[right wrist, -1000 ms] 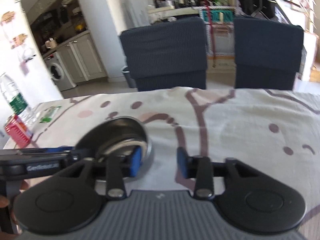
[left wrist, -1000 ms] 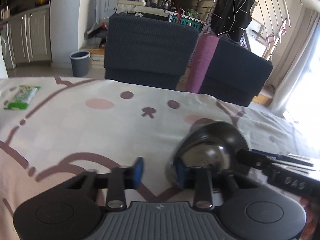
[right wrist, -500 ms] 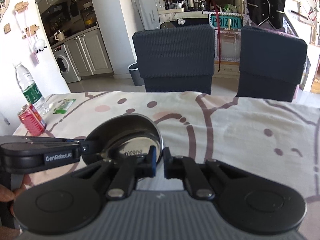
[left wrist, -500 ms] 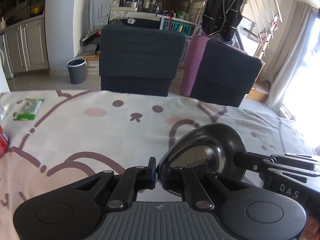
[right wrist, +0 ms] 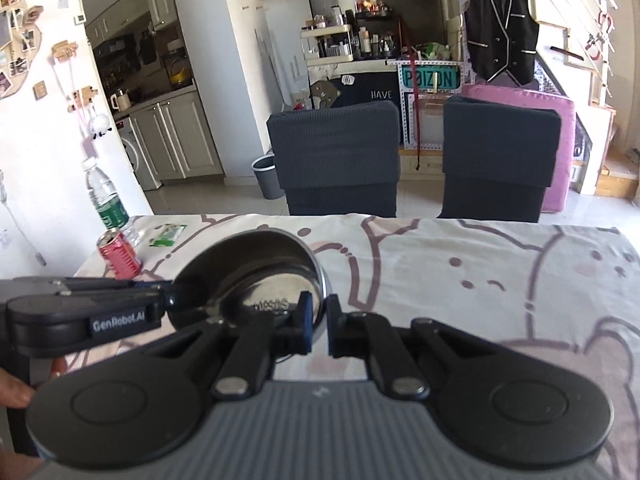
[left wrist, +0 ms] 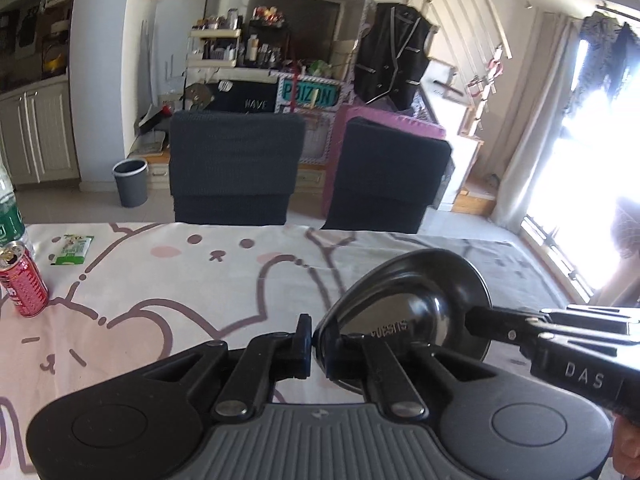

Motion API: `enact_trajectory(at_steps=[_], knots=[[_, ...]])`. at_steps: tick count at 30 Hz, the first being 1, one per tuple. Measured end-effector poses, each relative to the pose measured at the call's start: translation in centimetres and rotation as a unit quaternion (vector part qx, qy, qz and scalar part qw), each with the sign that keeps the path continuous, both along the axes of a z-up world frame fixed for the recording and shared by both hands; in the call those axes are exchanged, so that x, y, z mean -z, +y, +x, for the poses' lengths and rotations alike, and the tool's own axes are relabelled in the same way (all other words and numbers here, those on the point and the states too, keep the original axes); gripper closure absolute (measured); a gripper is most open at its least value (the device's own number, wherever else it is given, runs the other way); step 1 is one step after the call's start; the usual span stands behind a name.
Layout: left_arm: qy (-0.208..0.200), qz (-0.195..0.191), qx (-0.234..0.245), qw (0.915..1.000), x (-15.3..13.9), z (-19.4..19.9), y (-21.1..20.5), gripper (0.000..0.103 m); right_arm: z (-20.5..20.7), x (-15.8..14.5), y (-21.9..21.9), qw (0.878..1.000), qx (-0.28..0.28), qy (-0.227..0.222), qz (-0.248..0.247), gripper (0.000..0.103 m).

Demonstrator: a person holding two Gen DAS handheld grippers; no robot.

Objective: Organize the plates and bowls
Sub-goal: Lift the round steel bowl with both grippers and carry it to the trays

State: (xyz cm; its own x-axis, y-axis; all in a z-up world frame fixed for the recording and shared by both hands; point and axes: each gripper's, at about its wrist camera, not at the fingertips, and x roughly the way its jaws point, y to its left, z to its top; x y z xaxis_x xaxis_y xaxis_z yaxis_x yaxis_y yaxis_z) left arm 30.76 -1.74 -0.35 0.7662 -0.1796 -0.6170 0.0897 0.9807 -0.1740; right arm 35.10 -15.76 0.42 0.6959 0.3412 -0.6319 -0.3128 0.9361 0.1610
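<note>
Steel bowl [left wrist: 404,312]: round, shiny, shallow; stamped lettering on its inside bottom; nothing in it. Held up off the table, tilted, between both tools.
Left gripper [left wrist: 313,340]: black arms, blue pads; jaws pinched together on the bowl's near-left rim.
Right gripper [right wrist: 320,324]: same build; jaws clamped on the bowl's right rim, rim edge showing between the pads. Seen from the left camera it enters from the right, its side printed "DAS".
Grip: two tools on opposite edges of one bowl.
Hand [right wrist: 16,394]: fingers at the lower left edge of the right view, behind the left tool's body.
Tablecloth [right wrist: 480,272]: soft fabric, pale, with pink blobs and dark cartoon outlines; lies under the bowl.
Red can [left wrist: 22,280]: metal cylinder, top opened, upright at the table's far left; contents cannot be told.
Water bottle [right wrist: 106,204]: clear plastic, green label, upright just behind the can.
Green packet [left wrist: 72,249]: flat wrapper, lying near the can.
Chairs [left wrist: 234,168]: two, dark ribbed covers, at the far table edge.
Bin [left wrist: 131,182]: grey, round, on the floor beyond; inside not visible.
</note>
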Motion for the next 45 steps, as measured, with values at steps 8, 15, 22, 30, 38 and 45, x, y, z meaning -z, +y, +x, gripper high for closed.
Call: enact_trajectory(at_steps=[8, 15, 22, 30, 38, 45], knots=[[-0.024, -0.002, 0.038, 0.9990, -1.7, -6.4, -4.0, 0.097, -7.3, -2.2, -4.7, 0.999, 0.027, -0.019, 0.019, 0.095], [-0.014, -0.002, 0.092, 0.9956, -0.8, -9.3, -8.2, 0.097, -12.3, -2.5, -9.0, 0.997, 0.066, -0.025, 0.024, 0.095], [0.021, -0.005, 0.132, 0.9910, 1.6, -9.8, -12.0, 0.097, -14.9, -1.3, -12.5, 0.995, 0.096, -0.013, 0.006, 0.096], [0.076, -0.007, 0.156, 0.9849, 4.7, -9.8, -14.6, 0.096, -14.8, 1.6, -14.1, 0.994, 0.088, 0.040, -0.049, 0.096], [0.107, 0.009, 0.183, 0.9773, 7.0, -10.1, -16.7, 0.096, -14.3, 3.4, -15.5, 0.990, 0.091, 0.077, -0.071, 0.097], [0.133, 0.017, 0.211, 0.9683, 8.5, -10.6, -18.0, 0.098, -13.8, 4.7, -15.8, 0.984, 0.092, 0.114, -0.099, 0.097]])
